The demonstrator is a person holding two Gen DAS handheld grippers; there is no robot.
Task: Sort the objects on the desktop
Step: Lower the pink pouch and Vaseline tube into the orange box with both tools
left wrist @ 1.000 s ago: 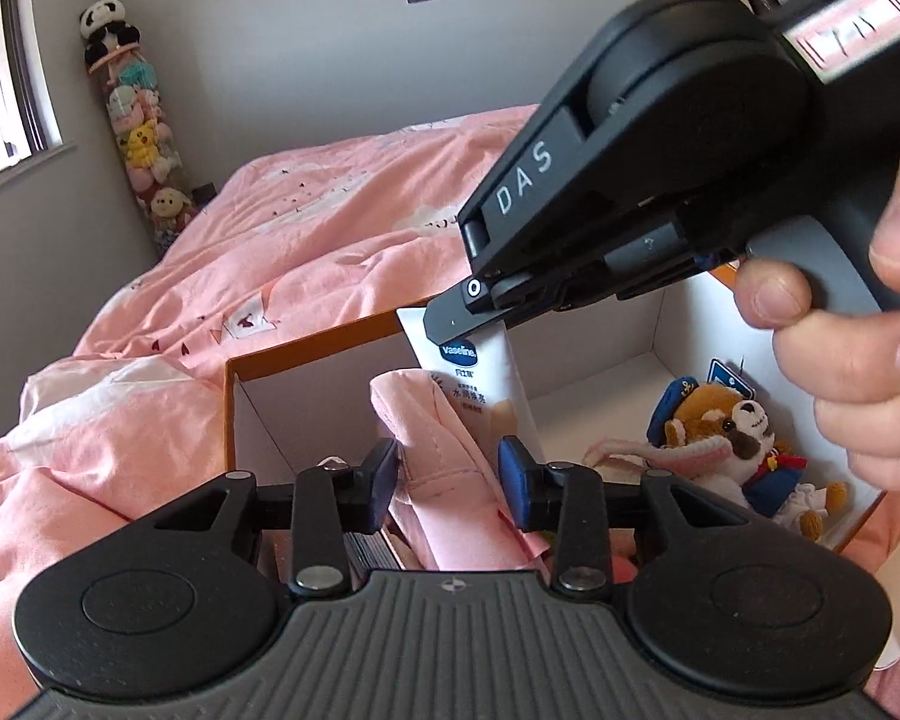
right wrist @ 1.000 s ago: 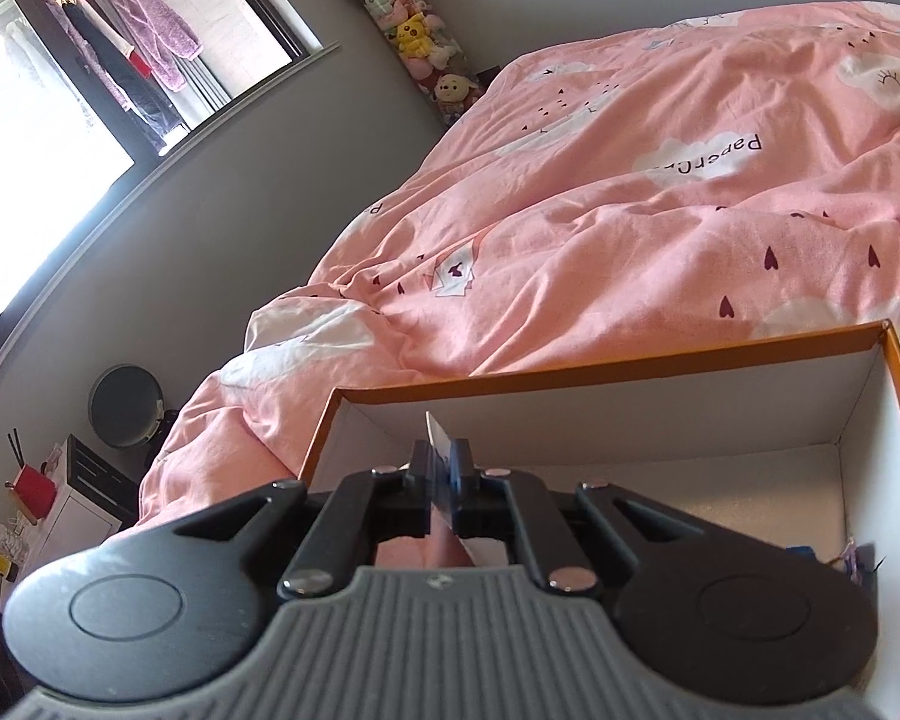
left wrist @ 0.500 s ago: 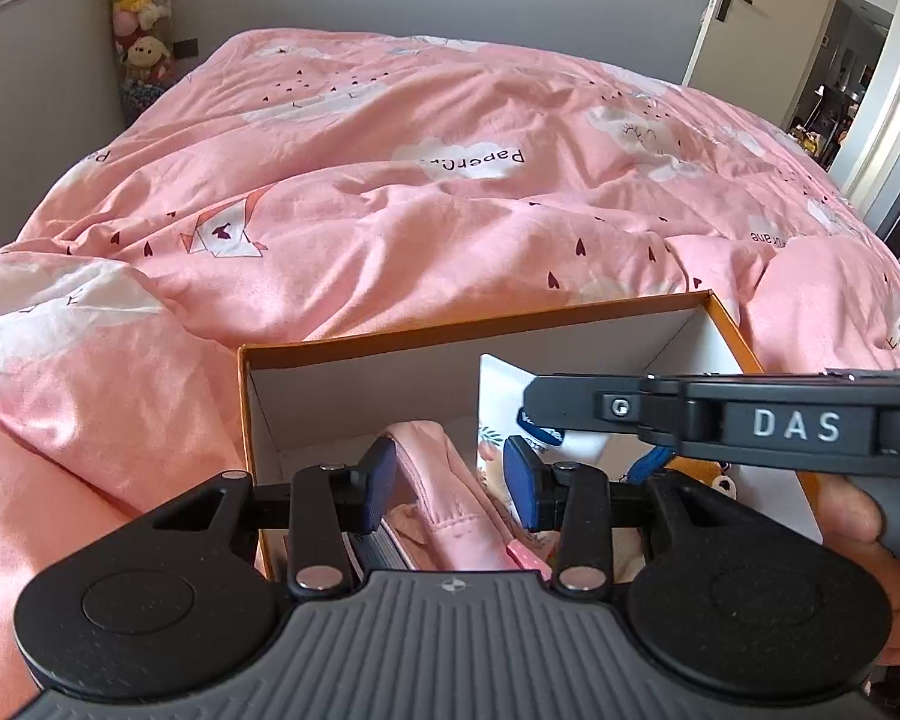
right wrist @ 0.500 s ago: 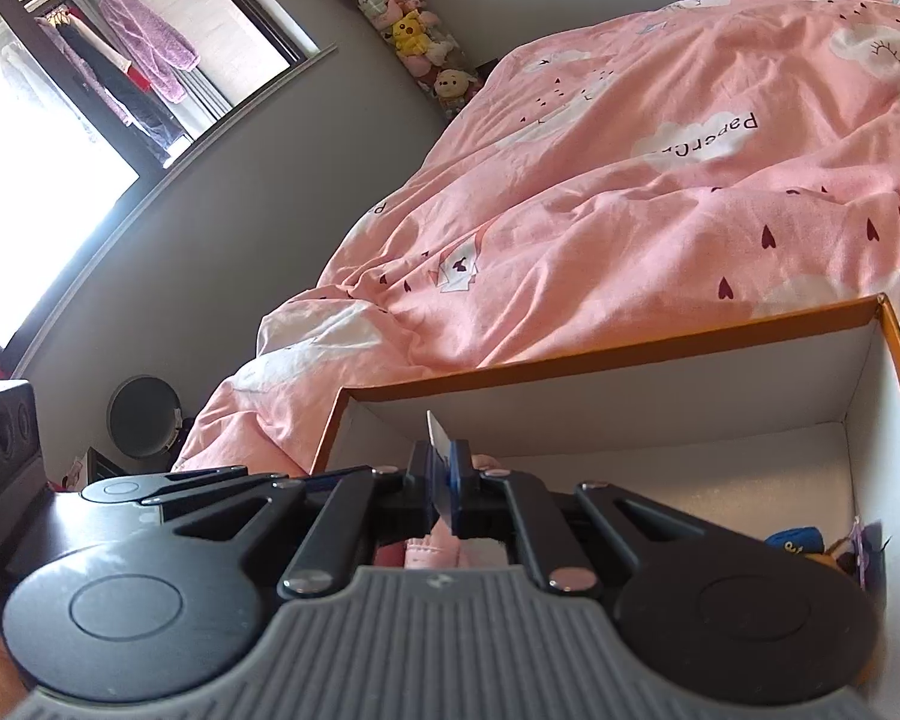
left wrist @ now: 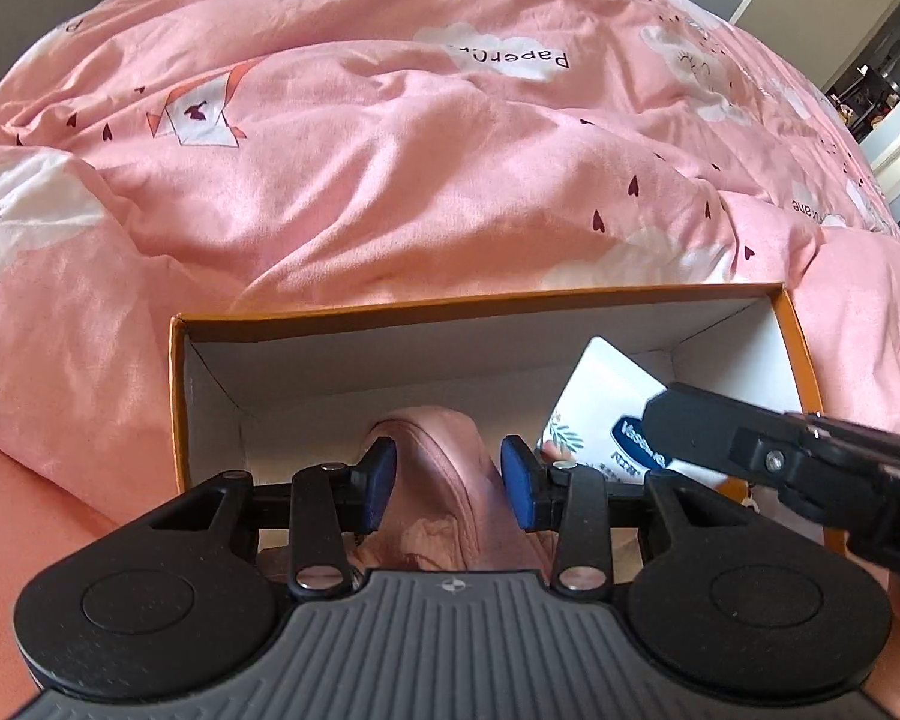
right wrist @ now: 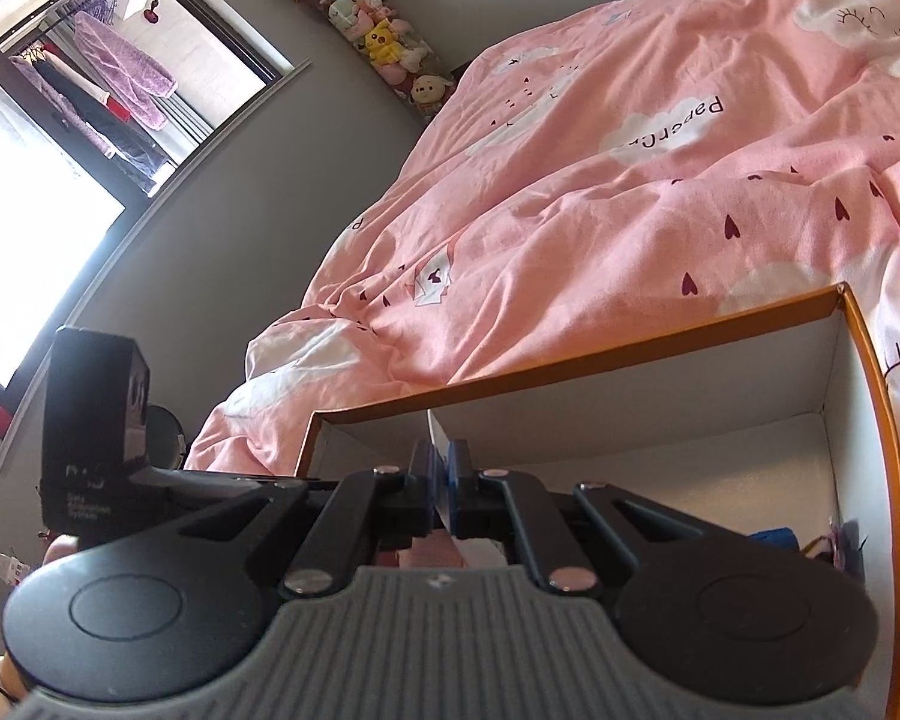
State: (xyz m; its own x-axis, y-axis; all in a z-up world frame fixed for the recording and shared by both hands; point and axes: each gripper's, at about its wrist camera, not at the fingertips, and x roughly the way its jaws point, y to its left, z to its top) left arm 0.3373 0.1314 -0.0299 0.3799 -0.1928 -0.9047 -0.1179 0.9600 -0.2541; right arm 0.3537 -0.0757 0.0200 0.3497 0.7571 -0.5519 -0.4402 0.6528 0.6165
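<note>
Pink bedding lies behind our orange box (left wrist: 177,396). We keep the right gripper (right wrist: 444,480) clamped on the light, squeezable Vaseline tube (left wrist: 600,414); the left gripper (left wrist: 447,480) closes around the soft pink pouch (left wrist: 444,462) inside.

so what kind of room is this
Most likely a bedroom: a bed under a pink patterned duvet fills the view, a column of plush toys stands in the corner, and clothes on a rail hang beyond the window.
</note>
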